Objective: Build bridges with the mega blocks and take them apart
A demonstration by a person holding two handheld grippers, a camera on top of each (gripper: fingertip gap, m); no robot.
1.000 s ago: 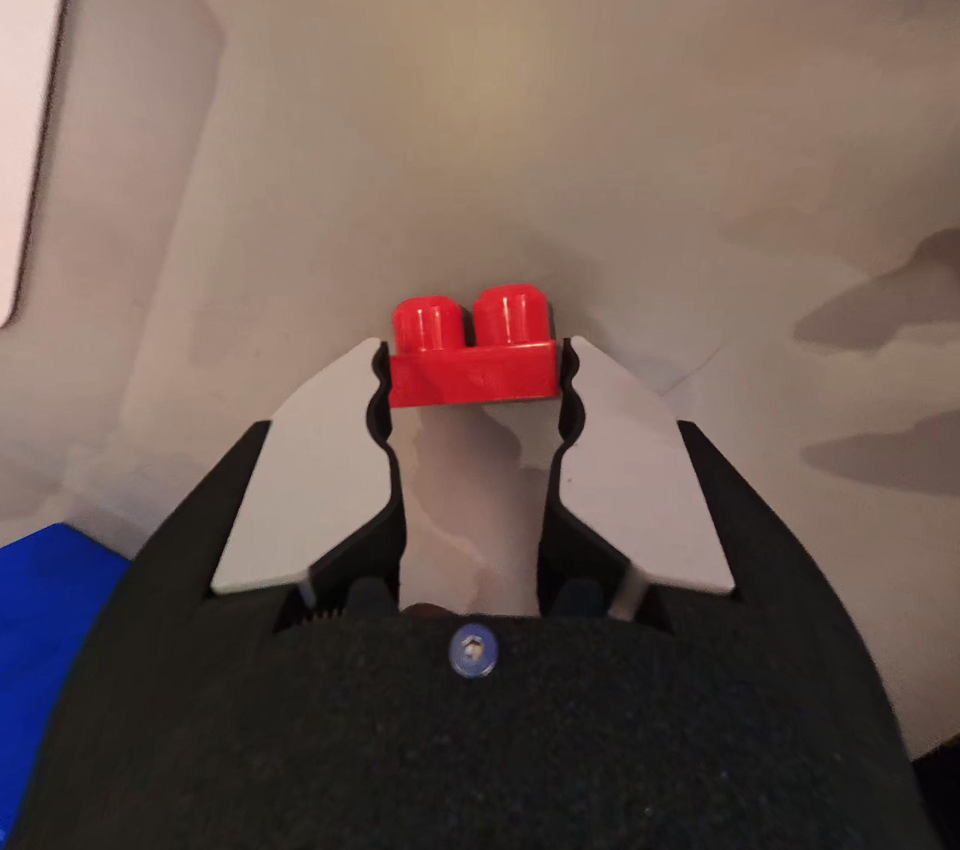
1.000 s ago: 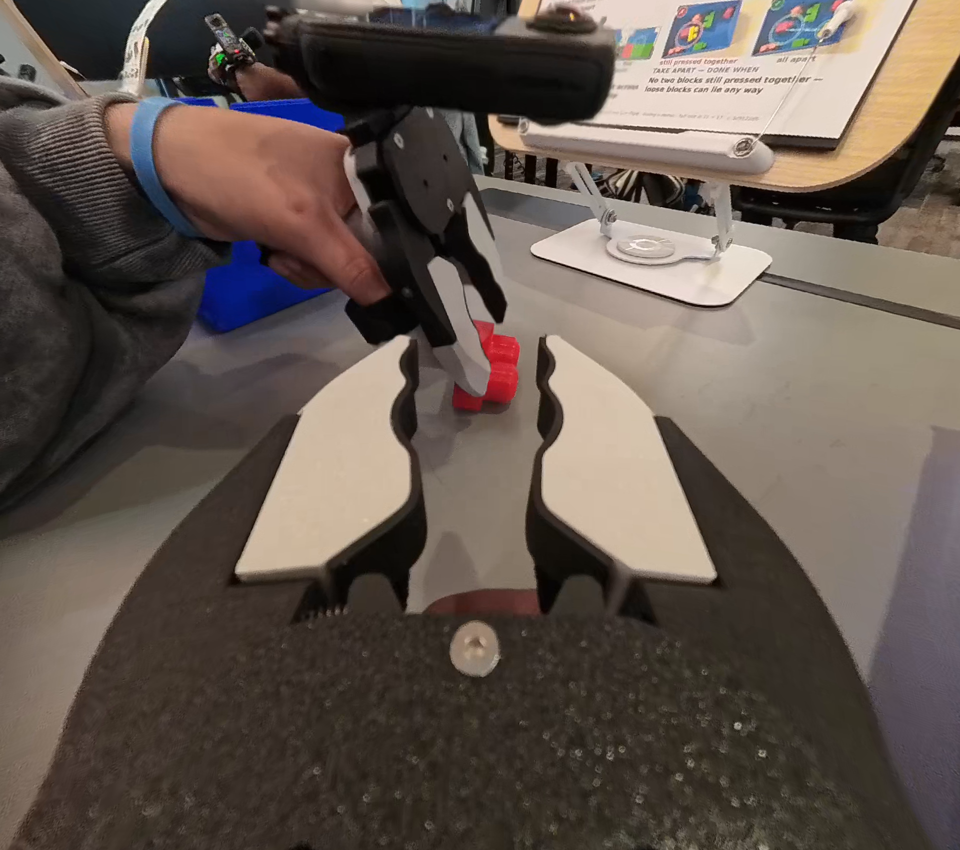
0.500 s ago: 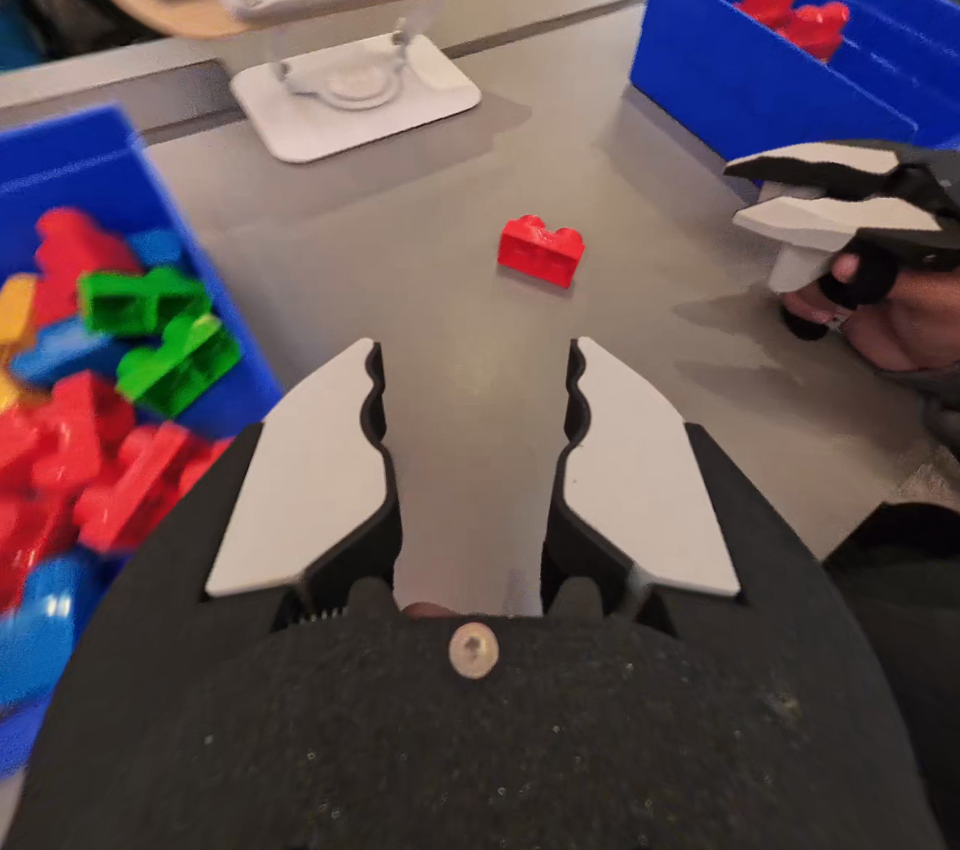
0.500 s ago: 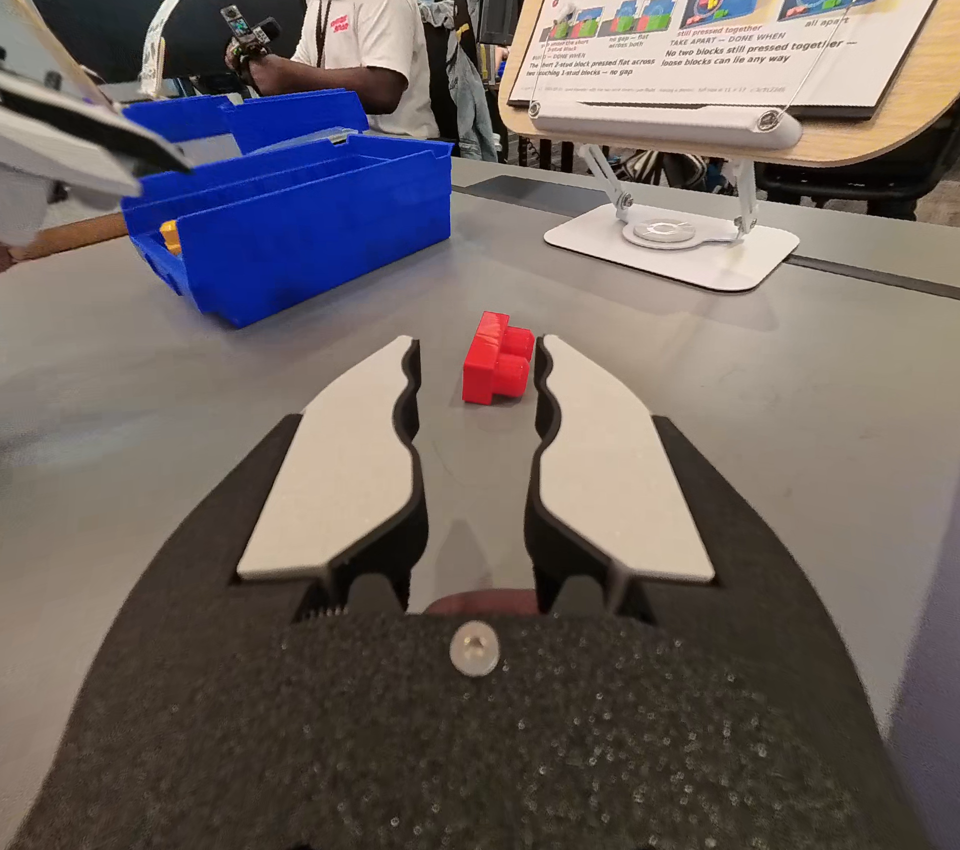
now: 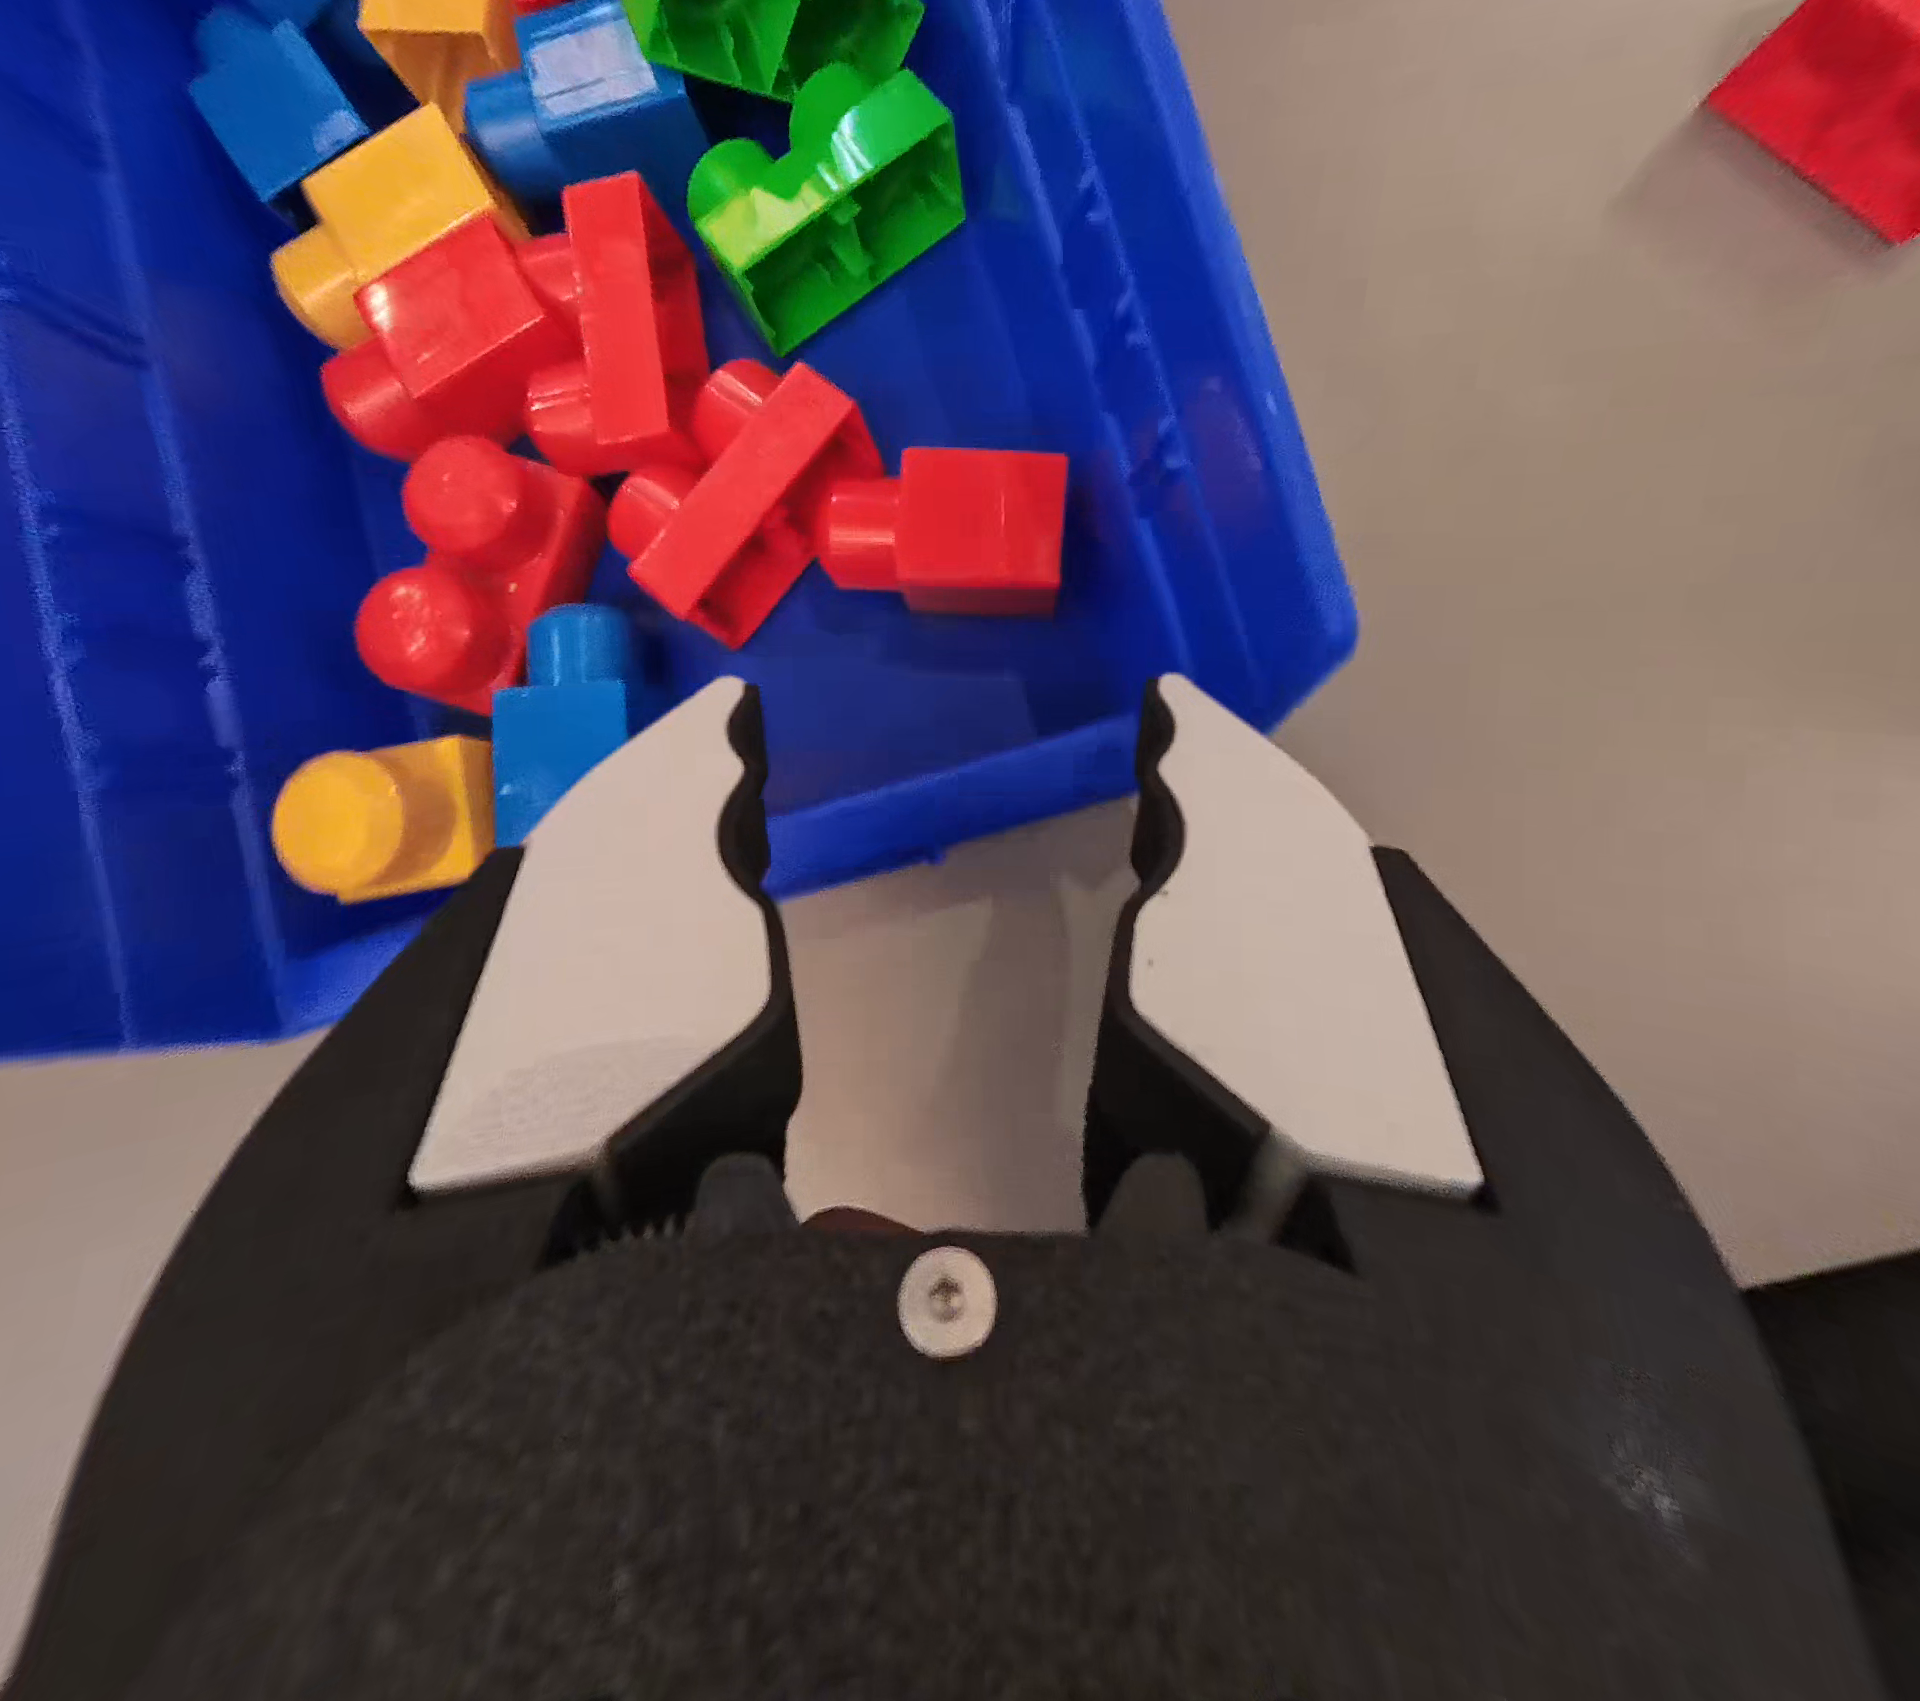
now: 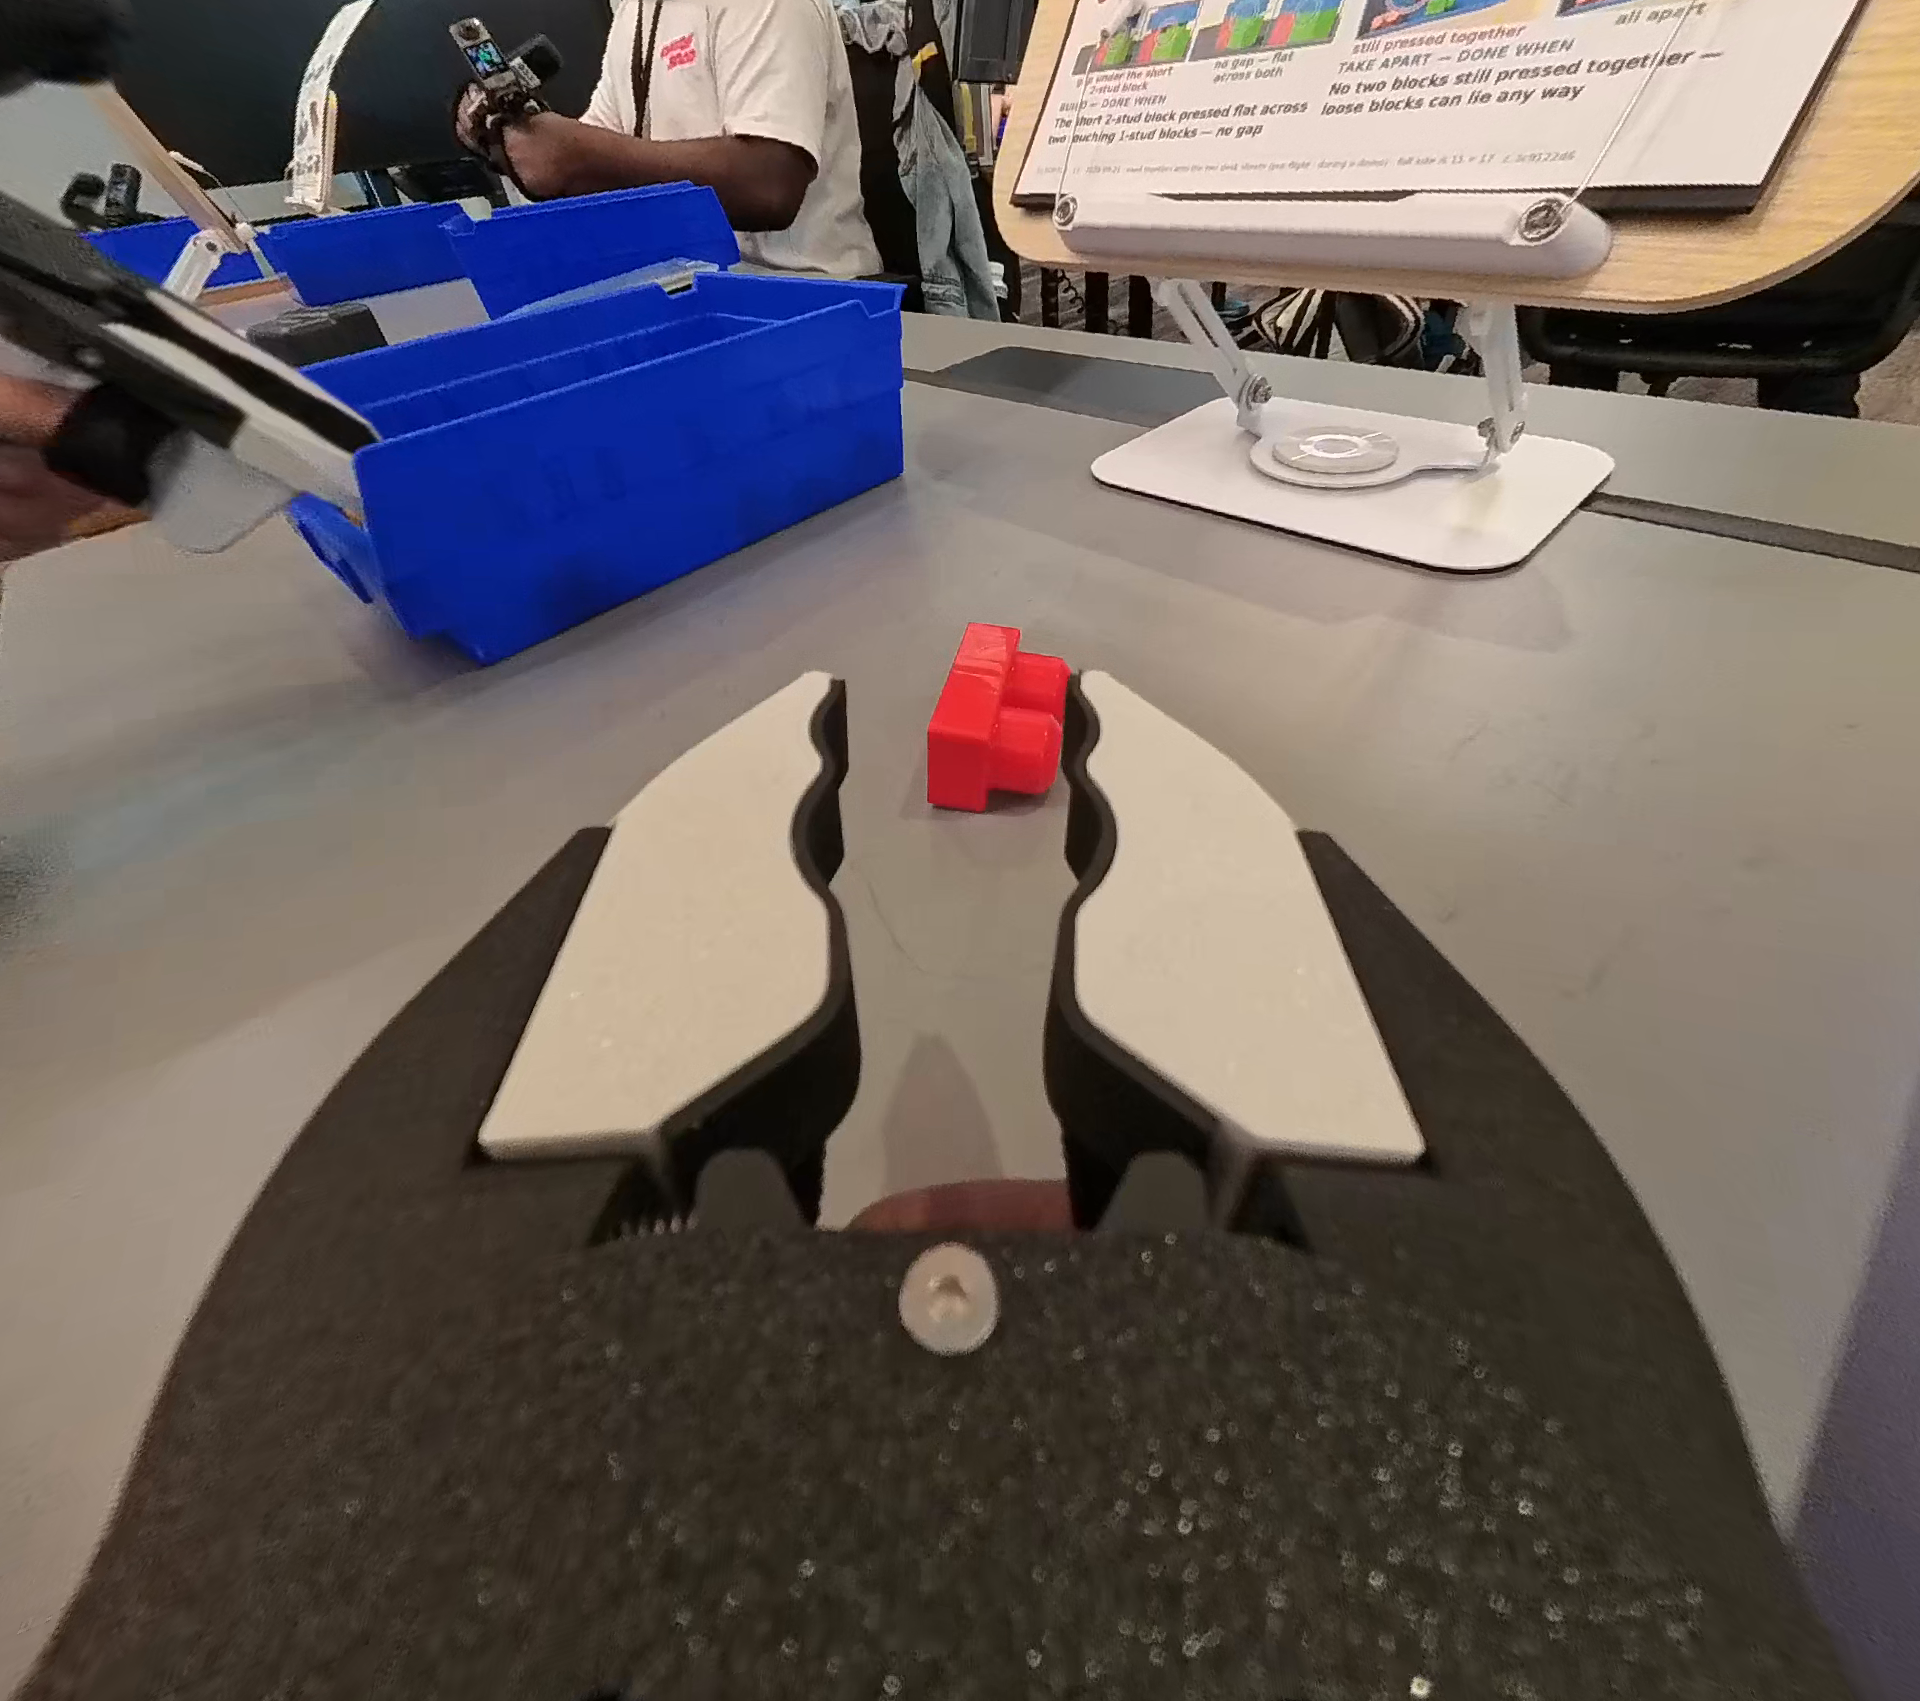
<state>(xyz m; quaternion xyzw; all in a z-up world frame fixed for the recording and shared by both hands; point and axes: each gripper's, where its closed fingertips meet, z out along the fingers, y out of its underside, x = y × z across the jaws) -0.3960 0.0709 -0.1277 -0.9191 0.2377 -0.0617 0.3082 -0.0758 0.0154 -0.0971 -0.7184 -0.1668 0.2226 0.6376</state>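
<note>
Swinging off the table centre, my left gripper (image 5: 943,721) now hangs empty, jaws spread, over the blue bin's (image 5: 1164,363) near corner. My right gripper (image 6: 956,706), also agape, has the red block (image 6: 992,732) lying between its tips.

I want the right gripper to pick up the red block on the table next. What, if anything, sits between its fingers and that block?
Nothing visible. The right gripper is open and empty, and only bare table lies before the red block, which lies on its side.
</note>
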